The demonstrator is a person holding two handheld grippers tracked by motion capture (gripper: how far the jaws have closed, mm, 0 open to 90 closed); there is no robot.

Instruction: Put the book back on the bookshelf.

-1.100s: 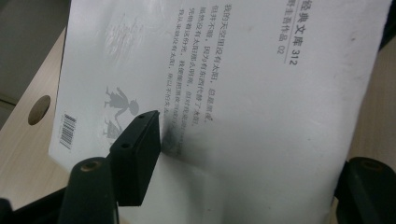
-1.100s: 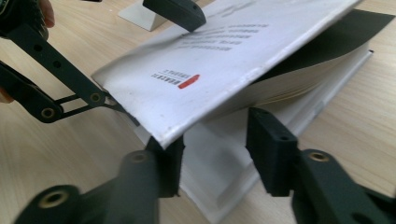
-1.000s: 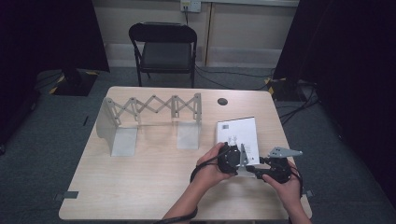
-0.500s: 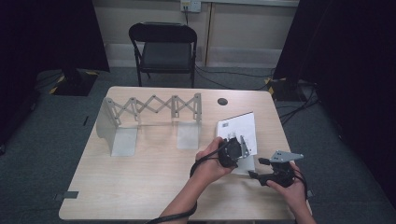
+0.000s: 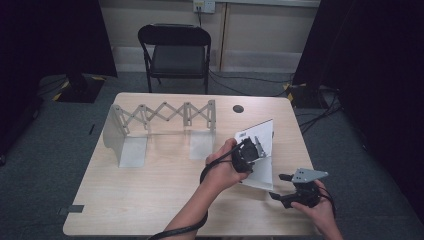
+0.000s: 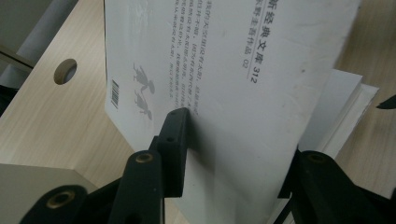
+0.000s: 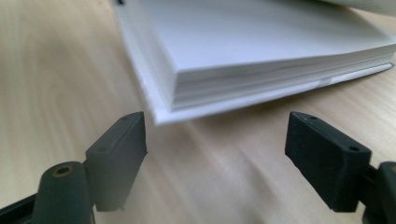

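Left gripper lifts the cover of the white book; right gripper waits released at the page block.

The book (image 5: 260, 165) lies on the table (image 5: 150, 200), just ahead of both grippers. Its cover (image 6: 224, 84) stands tilted up, pinched at the edge by the left gripper (image 5: 248, 152), whose jaws have just been closing and now clamp the cover between them, probably to peel it off the pages. The page block (image 7: 261, 60) lies flat just beyond the right gripper (image 5: 281, 187), whose jaws have just been opening and stand wide with nothing between them, likely ready to steady the pages. An expanding bookrack (image 5: 160, 127) stands well off past the left gripper.
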